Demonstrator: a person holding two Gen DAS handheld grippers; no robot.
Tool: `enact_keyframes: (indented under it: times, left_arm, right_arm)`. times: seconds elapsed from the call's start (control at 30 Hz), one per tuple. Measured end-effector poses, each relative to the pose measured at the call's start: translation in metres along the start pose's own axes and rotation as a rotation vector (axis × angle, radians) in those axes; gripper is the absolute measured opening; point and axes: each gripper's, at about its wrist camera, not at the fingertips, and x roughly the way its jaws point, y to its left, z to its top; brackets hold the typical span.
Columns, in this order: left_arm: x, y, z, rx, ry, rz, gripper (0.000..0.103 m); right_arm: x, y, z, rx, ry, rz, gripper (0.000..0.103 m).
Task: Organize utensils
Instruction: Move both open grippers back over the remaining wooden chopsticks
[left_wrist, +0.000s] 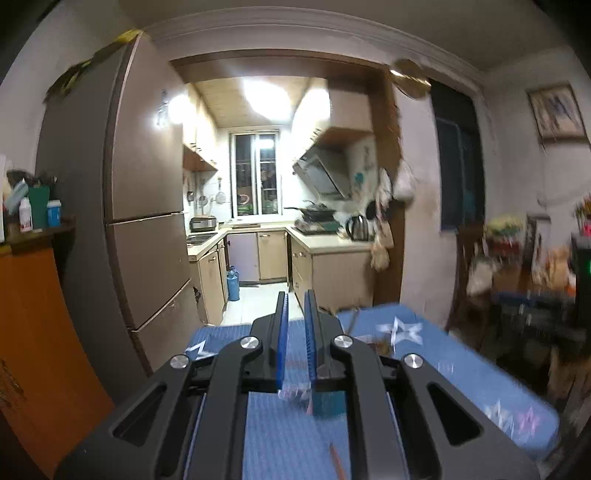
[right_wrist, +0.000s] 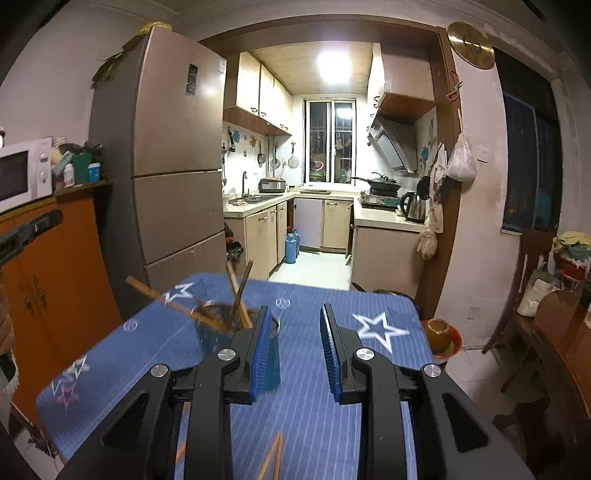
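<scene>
Setting: a lived-in home, dining corner opening onto a small kitchen.

Through a wood-framed doorway the kitchen (right_wrist: 325, 206) held beige cabinets (right_wrist: 266, 232), a sink (right_wrist: 255, 199), a range hood (right_wrist: 391, 147), a wok on the hob (right_wrist: 380, 182), an electric kettle (right_wrist: 413, 206) and a barred window (right_wrist: 330, 142). A tall fridge (right_wrist: 173, 155) stood beside the doorway, a microwave (right_wrist: 24, 175) sat on an orange cabinet (right_wrist: 59, 266), and a wall clock (right_wrist: 471, 44) hung above. A bench under a blue star-print cloth (right_wrist: 314, 406) filled the foreground.
</scene>
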Motion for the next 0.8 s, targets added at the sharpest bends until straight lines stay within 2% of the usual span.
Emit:
enact_keyframes:
  times: [0.13,0.27,0.5,0.67,0.8]
  left_arm:
    - [-0.022,-0.010,-0.048,0.050,0.087,-0.029,0.008]
    - [-0.035,-0.015,-0.102,0.051,0.191,-0.041,0.008]
    - [-0.045,-0.029,-0.185,-0.025,0.374,-0.104,0.008]
    - [-0.056,-0.054,-0.236,0.042,0.412,-0.087,0.008]
    - [-0.059,-0.064,-0.262,0.062,0.429,-0.077,0.008]
  right_arm:
    - [-0.040,0.002,-0.039,-0.007,0.006,-0.012,0.029]
    - [-0.079,0.008,-0.092,-0.015,0.018,-0.045,0.029]
    - [-0.118,0.022,-0.179,-0.003,0.077,-0.093,0.029]
    - [-0.129,0.034,-0.228,0.030,0.114,-0.107,0.029]
    - [-0.126,0.047,-0.261,0.019,0.152,-0.113,0.029]
